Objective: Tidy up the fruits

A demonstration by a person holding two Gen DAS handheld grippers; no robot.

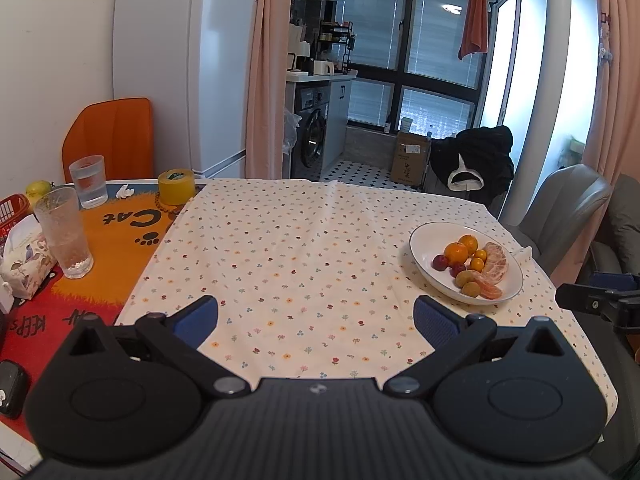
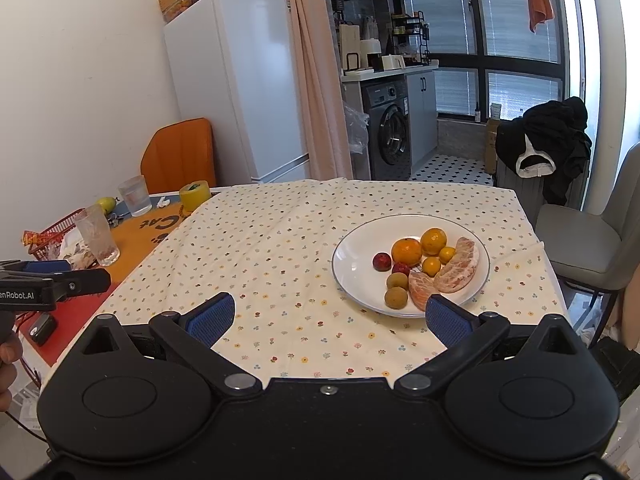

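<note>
White plate [image 2: 352,256] of fruit near the floral tablecloth's [image 2: 272,248] right edge; both grippers wide open, empty.

Left gripper [image 1: 316,316] hangs over bare cloth, right gripper [image 2: 330,316] at the plate's near rim, one pad [image 2: 444,316] covering part of a peeled segment [image 2: 422,286]. Oranges [image 2: 407,251], red fruits [image 2: 382,261], brown fruits [image 2: 396,298] cluster together. Red basket's [image 2: 56,232] contents unclear.

**Two wrist views, one counter**

Both looking forward over wide-spread jaws, low above the counter [image 1: 280,240], toward the fridge [image 1: 192,68] and kitchen. Left view set left of the plate [image 1: 424,240], farther from it. Right view close behind the plate [image 2: 352,256]. Shared: cloth, plate, glasses, fridge, washer, windows.
</note>
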